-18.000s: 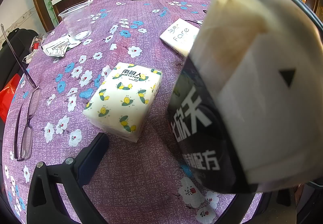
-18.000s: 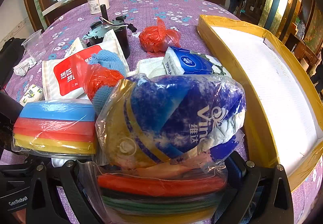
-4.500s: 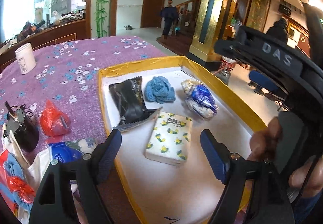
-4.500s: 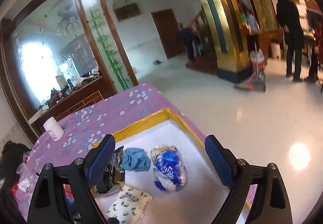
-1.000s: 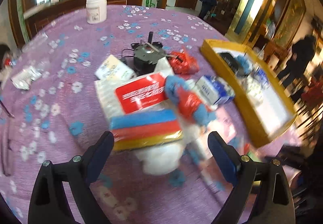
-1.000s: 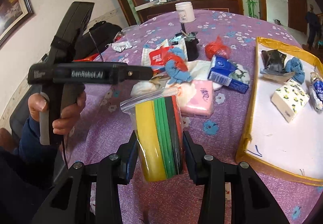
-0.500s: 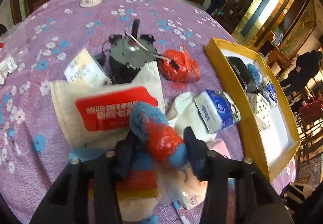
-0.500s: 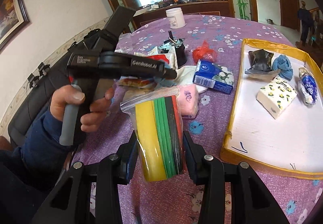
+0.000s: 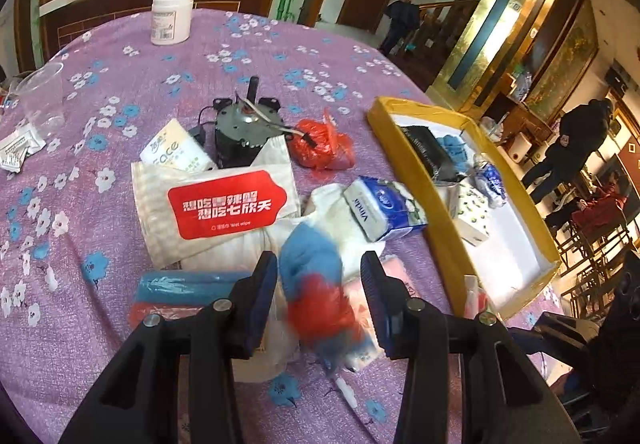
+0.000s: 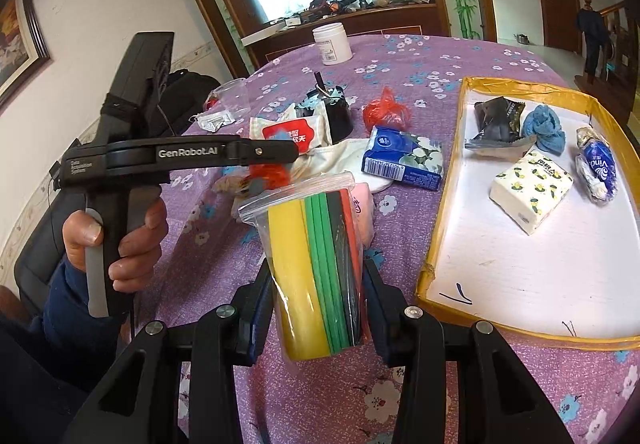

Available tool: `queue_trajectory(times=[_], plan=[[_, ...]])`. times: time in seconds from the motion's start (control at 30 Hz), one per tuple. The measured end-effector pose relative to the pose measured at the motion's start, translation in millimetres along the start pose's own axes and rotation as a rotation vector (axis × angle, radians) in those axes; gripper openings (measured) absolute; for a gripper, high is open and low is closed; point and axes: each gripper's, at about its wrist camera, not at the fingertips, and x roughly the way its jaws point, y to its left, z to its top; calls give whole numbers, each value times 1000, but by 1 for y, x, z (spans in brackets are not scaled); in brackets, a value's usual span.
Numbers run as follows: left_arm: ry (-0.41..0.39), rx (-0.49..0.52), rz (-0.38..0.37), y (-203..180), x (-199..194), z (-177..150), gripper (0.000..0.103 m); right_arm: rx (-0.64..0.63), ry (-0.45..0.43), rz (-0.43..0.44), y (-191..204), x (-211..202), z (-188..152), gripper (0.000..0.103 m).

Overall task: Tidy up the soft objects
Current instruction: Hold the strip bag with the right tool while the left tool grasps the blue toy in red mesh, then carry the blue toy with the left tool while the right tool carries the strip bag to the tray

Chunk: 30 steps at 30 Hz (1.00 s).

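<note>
Two loads up: my right claw is clenched on the bagged sponge stack above the worktop, near the yellow tray. Left claw straddles the blue-red cloth bundle; grip unclear, pic blurred. Risks: slick bag slips; bundle drops w/ weak pinch.

Table clutter and room, off-task items only.
White plastic jar at far edge of purple floral tablecloth; clear cup at left edge, paper sachets just beside it. Dark motor-like device mid-table, wires trailing. Person in dark coat standing on floor, right. Framed picture on wall.
</note>
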Motion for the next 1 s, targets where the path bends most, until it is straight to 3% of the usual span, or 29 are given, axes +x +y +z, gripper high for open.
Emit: queue_trajectory(times=[0.27,0.37,0.6,0.63,0.67,0.77,1.0], plan=[[4,22,2,-6,-5,-1,42,4,0,1,-1,-1,-1,45],[31,37,12,-7,0,-4,56,2,-1,3,-1,-1,-2,45],[59,178,108,-26,12,-20,56,5,-4,1,-2,-2,-3,45],[60,196,121,-28,14,-22,48,7,-5,2,-3,-2,-3,45],[64,202,129,-29,17,-23,26,9,-6,2,-3,-3,-3,45],[74,187,136,-26,19,-25,26,9,-13,-1,-3,-5,-3,45],[-4,176,35,-36,-11,-17,26,27,-43,-15,-7,-14,-1,45]])
